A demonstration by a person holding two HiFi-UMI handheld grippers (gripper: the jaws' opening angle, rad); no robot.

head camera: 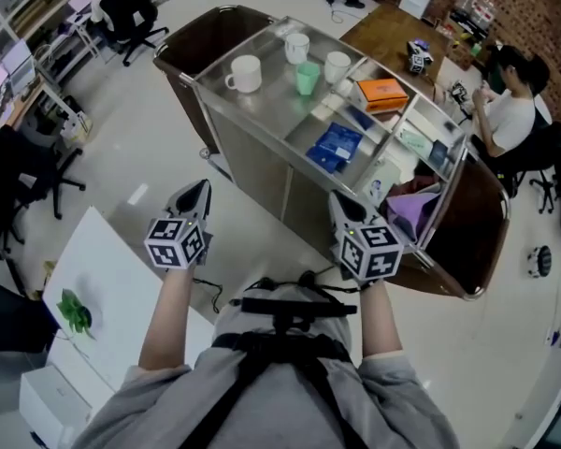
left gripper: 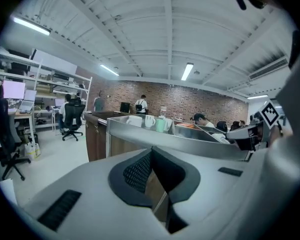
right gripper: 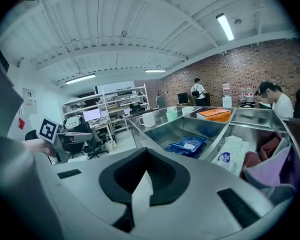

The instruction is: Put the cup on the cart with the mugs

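The green cup (head camera: pixel 307 78) stands on the cart (head camera: pixel 251 155), between the white mugs (head camera: pixel 245 73). The left claw (head camera: pixel 199 190) is clenched tight on nothing. The right claw (head camera: pixel 340 202) is clenched too, with nothing in it. Both are near the cart's side.

Steel cart (head camera: pixel 252 157) — 3 white mugs (head camera: pixel 244 73), green cup (head camera: pixel 307 78), orange box (head camera: pixel 383 93), blue pkt (head camera: pixel 337 146)

Orange box (head camera: pixel 383 92), blue packet (head camera: pixel 337 145), black office chair (head camera: pixel 131 12), seated person (head camera: pixel 510 110), white table (head camera: pixel 112 279)
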